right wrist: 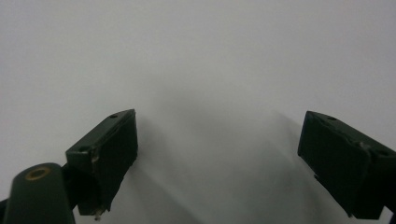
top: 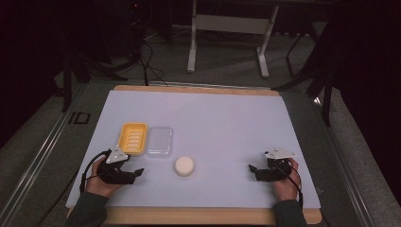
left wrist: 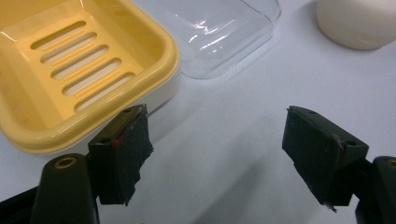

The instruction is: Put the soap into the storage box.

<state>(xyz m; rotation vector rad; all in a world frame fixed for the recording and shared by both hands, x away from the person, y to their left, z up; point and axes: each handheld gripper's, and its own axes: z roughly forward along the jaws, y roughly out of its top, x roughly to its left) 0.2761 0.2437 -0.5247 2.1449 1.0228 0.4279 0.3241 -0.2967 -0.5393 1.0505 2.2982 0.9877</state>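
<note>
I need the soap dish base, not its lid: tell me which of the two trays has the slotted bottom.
The yellow tray, on the left of the pair. Its floor has a row of slots; the clear tray beside it is see-through and plain.

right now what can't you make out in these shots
- Yellow soap dish: left part cut off by the left gripper view's edge.
- Clear lid: far end cut off by the top edge.
- White soap: mostly cut off at the corner.
- High view: soap's surface too small to read.
</note>
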